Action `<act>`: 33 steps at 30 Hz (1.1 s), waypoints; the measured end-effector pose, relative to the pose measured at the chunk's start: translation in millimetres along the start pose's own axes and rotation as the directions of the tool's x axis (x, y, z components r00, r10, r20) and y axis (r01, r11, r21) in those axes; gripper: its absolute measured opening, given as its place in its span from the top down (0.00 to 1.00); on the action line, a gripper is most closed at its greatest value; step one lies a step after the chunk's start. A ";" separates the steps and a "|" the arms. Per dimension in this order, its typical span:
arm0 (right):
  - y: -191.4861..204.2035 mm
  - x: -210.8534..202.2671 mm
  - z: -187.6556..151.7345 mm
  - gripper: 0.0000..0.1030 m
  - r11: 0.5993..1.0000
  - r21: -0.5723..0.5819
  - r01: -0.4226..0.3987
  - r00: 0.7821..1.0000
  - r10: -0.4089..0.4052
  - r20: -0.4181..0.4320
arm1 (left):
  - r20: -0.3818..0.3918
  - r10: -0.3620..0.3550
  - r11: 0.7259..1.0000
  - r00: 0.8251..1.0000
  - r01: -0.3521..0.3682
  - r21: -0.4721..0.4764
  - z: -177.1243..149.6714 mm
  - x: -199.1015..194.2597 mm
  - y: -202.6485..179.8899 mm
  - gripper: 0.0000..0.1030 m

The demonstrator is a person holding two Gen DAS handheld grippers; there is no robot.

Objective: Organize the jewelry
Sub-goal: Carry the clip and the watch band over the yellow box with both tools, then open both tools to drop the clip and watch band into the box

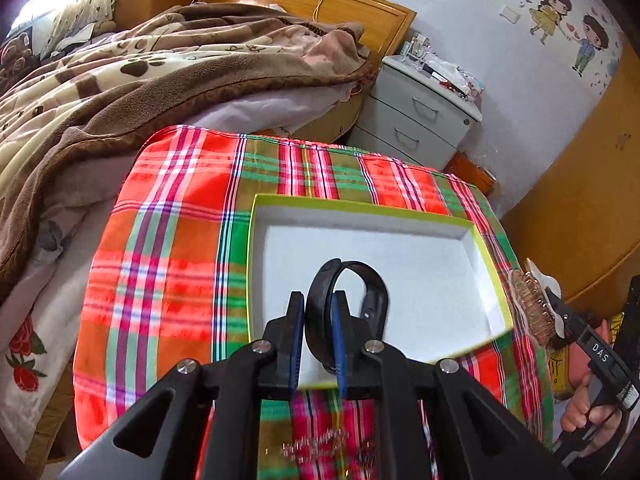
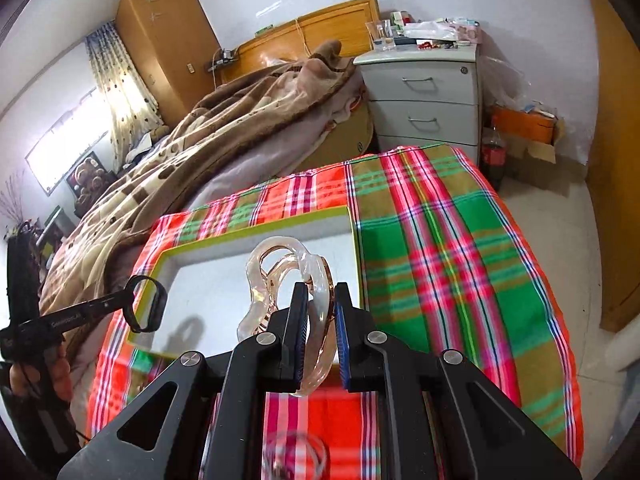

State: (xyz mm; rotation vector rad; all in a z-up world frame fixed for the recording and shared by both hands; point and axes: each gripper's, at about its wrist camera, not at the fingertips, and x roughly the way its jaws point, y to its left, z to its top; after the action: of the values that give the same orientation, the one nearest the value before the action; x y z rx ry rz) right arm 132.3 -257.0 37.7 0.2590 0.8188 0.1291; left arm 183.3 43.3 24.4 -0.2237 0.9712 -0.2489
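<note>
Black band [image 1: 347, 312] above bare box [image 1: 490, 276]

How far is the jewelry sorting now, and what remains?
Nothing lies in the white box yet. In hand: the left gripper holds a black wristband above it, and the right gripper holds a clear hair claw. Left: set both down, then the clear beaded piece on the plaid cloth.
</note>
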 end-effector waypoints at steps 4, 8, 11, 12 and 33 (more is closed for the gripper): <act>1.5 19.9 12.0 0.87 1.000 -0.006 0.017 1.000 -0.017 -0.021 | -0.005 0.009 1.000 1.000 -0.009 -0.011 12.3 14.9 3.1 0.85; 3.2 38.4 19.4 0.87 1.000 0.003 0.024 0.999 -0.024 -0.044 | -0.030 0.016 1.000 0.999 -0.016 -0.013 21.0 32.5 5.5 0.85; 5.8 52.9 22.9 0.87 1.000 -0.002 0.030 0.998 -0.030 -0.064 | -0.042 0.020 1.000 0.999 -0.020 -0.020 26.3 44.9 7.4 0.85; 7.0 57.9 23.3 0.87 0.999 -0.005 0.035 0.997 -0.036 -0.073 | -0.049 0.020 1.000 0.999 -0.021 -0.021 27.6 48.9 7.7 0.85; 8.2 91.2 28.2 0.86 0.993 -0.034 0.111 0.988 -0.114 -0.107 | -0.082 0.062 0.997 0.995 -0.065 -0.032 32.9 74.7 15.9 0.85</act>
State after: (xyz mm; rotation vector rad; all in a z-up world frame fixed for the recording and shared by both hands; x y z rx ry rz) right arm 214.6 -234.8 -5.8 0.1801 0.9376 0.0492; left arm 252.8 38.0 -20.9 -0.2151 1.0616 -0.1841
